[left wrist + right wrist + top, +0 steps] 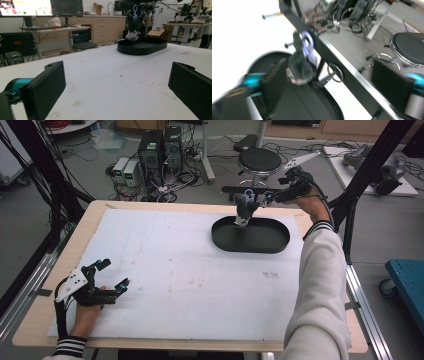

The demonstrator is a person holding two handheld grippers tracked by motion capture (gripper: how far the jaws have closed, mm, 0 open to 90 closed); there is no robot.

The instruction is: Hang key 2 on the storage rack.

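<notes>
A dark plush toy (245, 209) with a pale purple key loop on top stands upright at the far left end of the black oval tray (270, 242). In the left gripper view the plush toy (132, 27) is far off, over the tray (150, 47). My right gripper (257, 199) hovers just right of the toy, at the table's far edge. In its own view my right gripper (332, 82) is open, jaws wide apart, and the blurred toy (300, 67) sits by the left jaw, not pinched. My left gripper (113, 273) rests open at the near left, and its own view (117, 87) shows nothing between the jaws.
A white mat (175, 270) covers the wooden table (35, 320). A black bar (240, 189) runs just behind the tray. On the floor beyond are a round stool (259, 160), computer towers (160, 147) and cables. A blue cart (407, 277) stands at right.
</notes>
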